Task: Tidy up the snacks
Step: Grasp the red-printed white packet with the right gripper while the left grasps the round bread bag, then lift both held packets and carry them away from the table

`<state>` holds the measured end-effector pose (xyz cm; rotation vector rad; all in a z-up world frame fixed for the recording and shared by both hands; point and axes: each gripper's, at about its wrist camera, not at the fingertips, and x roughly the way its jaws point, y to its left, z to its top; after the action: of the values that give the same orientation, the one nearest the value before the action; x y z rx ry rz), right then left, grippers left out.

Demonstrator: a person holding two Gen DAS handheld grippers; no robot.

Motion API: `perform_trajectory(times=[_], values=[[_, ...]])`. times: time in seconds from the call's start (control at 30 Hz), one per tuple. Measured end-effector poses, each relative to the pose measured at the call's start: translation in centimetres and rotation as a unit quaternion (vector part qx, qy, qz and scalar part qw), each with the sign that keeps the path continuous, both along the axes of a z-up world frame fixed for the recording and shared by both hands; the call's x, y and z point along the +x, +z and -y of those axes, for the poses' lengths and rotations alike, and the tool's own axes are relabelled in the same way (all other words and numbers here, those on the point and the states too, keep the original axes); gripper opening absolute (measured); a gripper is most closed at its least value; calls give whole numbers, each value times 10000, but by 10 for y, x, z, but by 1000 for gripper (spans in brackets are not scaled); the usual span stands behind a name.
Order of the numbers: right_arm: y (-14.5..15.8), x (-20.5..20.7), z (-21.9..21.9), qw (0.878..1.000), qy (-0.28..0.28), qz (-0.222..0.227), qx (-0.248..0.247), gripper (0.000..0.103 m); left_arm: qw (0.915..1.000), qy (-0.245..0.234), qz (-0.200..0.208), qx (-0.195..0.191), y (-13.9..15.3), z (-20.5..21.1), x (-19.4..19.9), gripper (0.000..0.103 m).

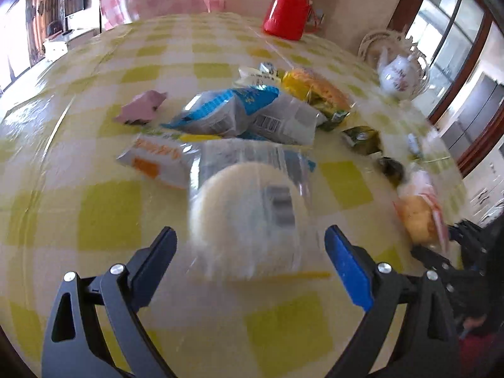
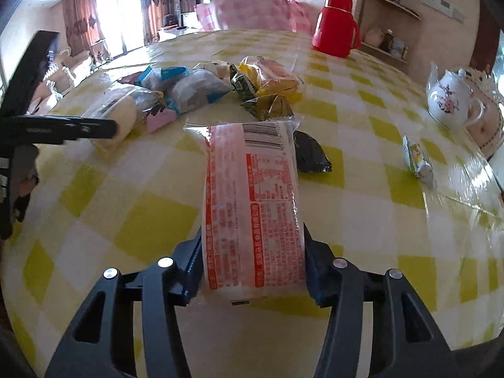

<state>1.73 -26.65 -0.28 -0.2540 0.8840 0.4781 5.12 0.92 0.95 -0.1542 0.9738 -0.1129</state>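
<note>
My right gripper [image 2: 252, 252] is clamped on a red-and-white printed snack pack [image 2: 252, 195], one finger pressed into each side of its near end, and the rest of the pack sticks forward over the yellow checked table [image 2: 362, 220]. On the left side my left gripper [image 1: 250, 242] has its fingers [image 1: 343, 252] spread wide, with a clear-wrapped round white cake [image 1: 249, 211] sitting between the tips. It's motion-blurred, so I can't tell if either pad actually touches the wrapper.

Just past that cake is the main pile: an orange-and-white packet [image 1: 154, 160], a blue-and-white bag [image 1: 220, 110], a yellow bread pack [image 1: 315, 88] and a pink packet [image 1: 141, 107] off to its left. A couple of small dark green packets [image 1: 362, 135] lie to the right of the pile.

Further back there's a red thermos [image 1: 288, 9], and a white teapot [image 1: 398, 78] near the right edge
</note>
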Motion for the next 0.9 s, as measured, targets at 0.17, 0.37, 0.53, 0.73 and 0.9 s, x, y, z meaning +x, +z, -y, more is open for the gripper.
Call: perform_trajectory(times=[0.17,0.37,0.53,0.73,0.9], values=[[-2,4,2,9995,-289,-41,80,50,9965,-194,270,770,-7,18,-3,75],[4,-10,7,9972,-735,99,140,45,9953,-437,462,732,-3,16,-30,69],[18,-39,18,9891,-1286,473,543,44,9920,-473,926,722,13,22,-53,66],[47,-81,26,9688,-1813,1103,1280,44,9816,-550,1707,651,57,42,-82,65],[108,-122,18,9515,-1827,2030,1420,44,9603,-578,2637,707,119,59,-118,65]])
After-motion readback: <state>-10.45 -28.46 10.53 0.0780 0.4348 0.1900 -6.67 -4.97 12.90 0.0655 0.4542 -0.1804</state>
